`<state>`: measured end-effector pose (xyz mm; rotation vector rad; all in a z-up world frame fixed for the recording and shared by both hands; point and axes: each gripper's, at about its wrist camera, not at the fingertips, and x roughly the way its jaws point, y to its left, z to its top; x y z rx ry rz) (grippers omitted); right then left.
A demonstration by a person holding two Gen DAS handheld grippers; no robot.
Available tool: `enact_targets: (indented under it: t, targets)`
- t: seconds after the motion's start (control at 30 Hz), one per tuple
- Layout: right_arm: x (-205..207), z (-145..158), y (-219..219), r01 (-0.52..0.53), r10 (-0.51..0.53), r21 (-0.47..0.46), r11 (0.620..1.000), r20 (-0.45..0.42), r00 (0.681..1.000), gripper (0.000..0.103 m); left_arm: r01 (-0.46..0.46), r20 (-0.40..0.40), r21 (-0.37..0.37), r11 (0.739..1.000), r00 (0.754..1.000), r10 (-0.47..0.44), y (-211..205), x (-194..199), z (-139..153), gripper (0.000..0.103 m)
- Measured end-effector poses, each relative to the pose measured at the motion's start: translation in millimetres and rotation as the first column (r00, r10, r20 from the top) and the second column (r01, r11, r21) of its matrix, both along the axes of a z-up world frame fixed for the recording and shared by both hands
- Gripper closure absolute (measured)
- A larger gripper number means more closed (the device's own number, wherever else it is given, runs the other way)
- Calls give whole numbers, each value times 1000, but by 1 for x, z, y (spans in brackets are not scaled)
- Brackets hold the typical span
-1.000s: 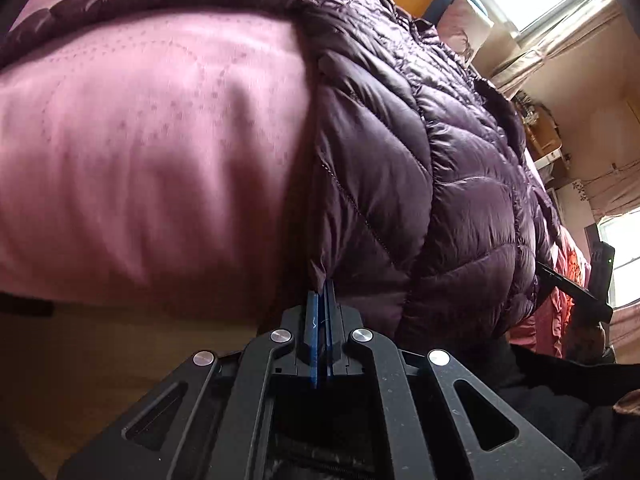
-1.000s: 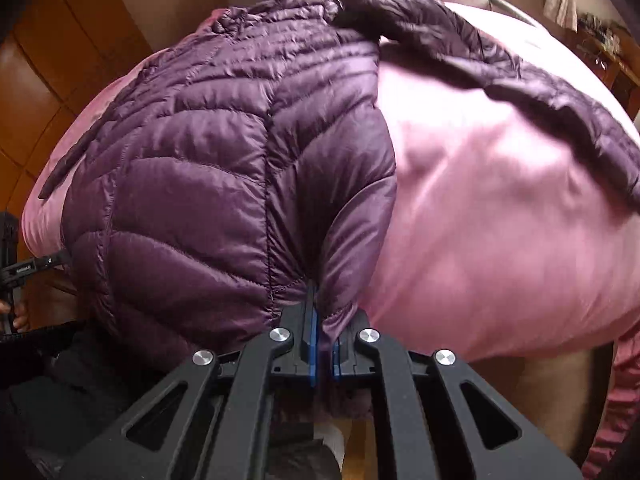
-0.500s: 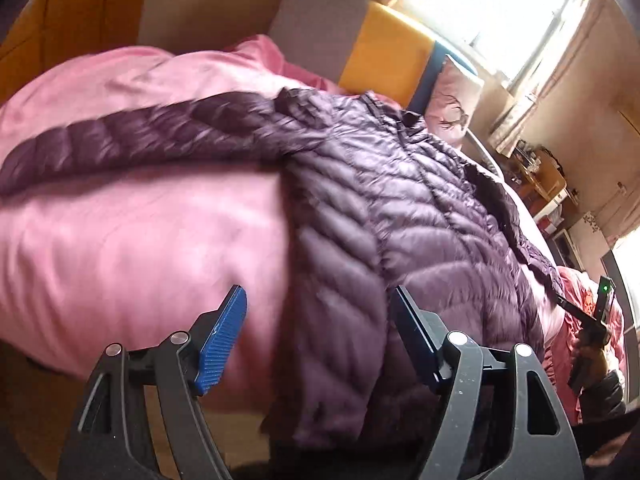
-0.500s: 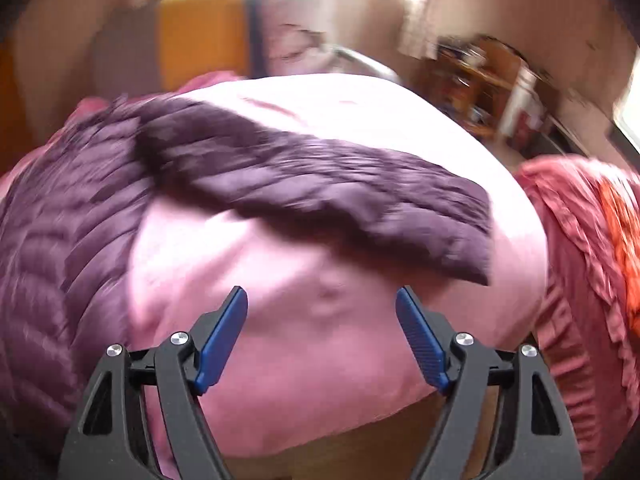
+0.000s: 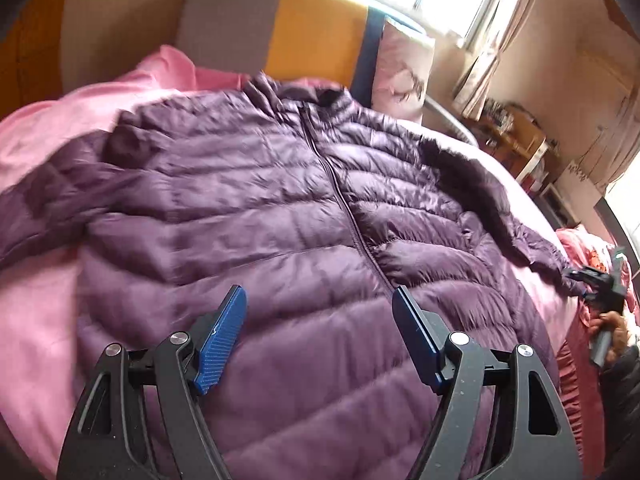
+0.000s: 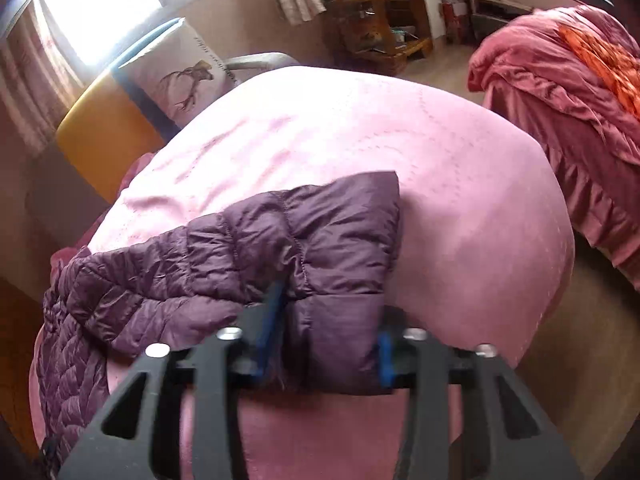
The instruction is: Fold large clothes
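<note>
Purple quilted jacket [image 5: 304,216] lies zip-up and spread flat on the pink bedspread [image 6: 460,184], left gripper [image 5: 318,312] spread wide above its hem holding nothing, right gripper [image 6: 326,332] just closing onto the sleeve cuff [image 6: 344,248], presumably to fold that sleeve inward.
</note>
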<state>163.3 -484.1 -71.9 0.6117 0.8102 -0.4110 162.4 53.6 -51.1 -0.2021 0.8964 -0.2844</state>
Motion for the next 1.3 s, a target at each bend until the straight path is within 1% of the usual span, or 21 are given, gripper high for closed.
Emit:
enact_targets:
  t: [0.07,0.13,0.17,0.27,0.33,0.43,0.5,0.53,0.6,0.67,0.7,0.73,0.77,0.8,0.83,0.9,0.97,1.03,1.13,1.2,1.3]
  targets:
    - [5,23,8,-25,25,-125,992,-5,1000,90,0,-19,32,999,1000,1,-13,16,-10,29]
    - [6,44,6,-10,13,-240,971,12,1000,91,-9,-38,86,996,999,12,-21,28,-19,29]
    - [4,53,3,15,-12,-303,953,12,1000,91,-4,-40,100,995,999,9,-23,32,-23,24]
    - [7,58,-20,81,-89,-406,910,0,996,92,24,-45,129,991,999,-18,-26,40,-33,16]
    - [18,47,-32,95,-130,-465,880,-44,990,93,32,-45,134,990,999,-27,-25,40,-35,15]
    - [36,9,-57,104,-175,-423,900,-134,975,93,42,-41,135,990,998,-37,-24,39,-37,15]
    - [42,-10,-70,144,-217,-376,915,-160,963,92,39,-38,136,990,999,-34,-23,38,-38,15]
    - [43,-13,-78,171,-238,-345,923,-164,957,89,40,-38,139,990,999,-35,-23,40,-39,15]
    - [46,-4,-96,237,-291,-303,923,-146,946,87,41,-36,140,989,999,-36,-21,41,-39,15]
    - [54,18,-115,275,-327,-296,915,-140,935,86,39,-33,138,990,999,-35,-22,39,-39,14]
    - [56,27,-124,290,-336,-274,917,-139,931,79,37,-30,135,990,999,-33,-21,38,-39,14]
    - [56,37,-133,318,-358,-260,912,-121,926,64,34,-27,133,991,999,-31,-21,37,-39,14]
    - [53,50,-137,337,-373,-271,902,-93,923,59,32,-24,132,991,999,-29,-22,36,-38,14]
    - [49,64,-139,349,-381,-297,889,-54,923,50,30,-23,131,991,999,-27,-23,36,-38,14]
    - [44,74,-138,349,-373,-307,886,-23,928,36,29,-21,131,991,999,-26,-23,35,-38,14]
    - [31,89,-134,325,-329,-300,897,38,944,22,29,-18,127,991,999,-27,-22,34,-38,14]
    - [16,93,-126,268,-264,-307,913,55,963,21,27,-14,122,992,1000,-26,-21,34,-38,14]
    - [-2,91,-117,201,-193,-301,932,57,980,14,28,-13,121,992,1000,-27,-22,33,-38,14]
    - [-29,85,-96,71,-61,-331,941,39,997,12,27,-13,120,992,1000,-26,-22,33,-38,13]
    - [-36,76,-76,-48,41,-392,919,-26,999,12,26,-13,121,992,1000,-25,-22,33,-38,13]
    - [-29,60,-46,-215,152,-514,830,-162,975,14,25,-12,123,992,1000,-24,-22,33,-38,13]
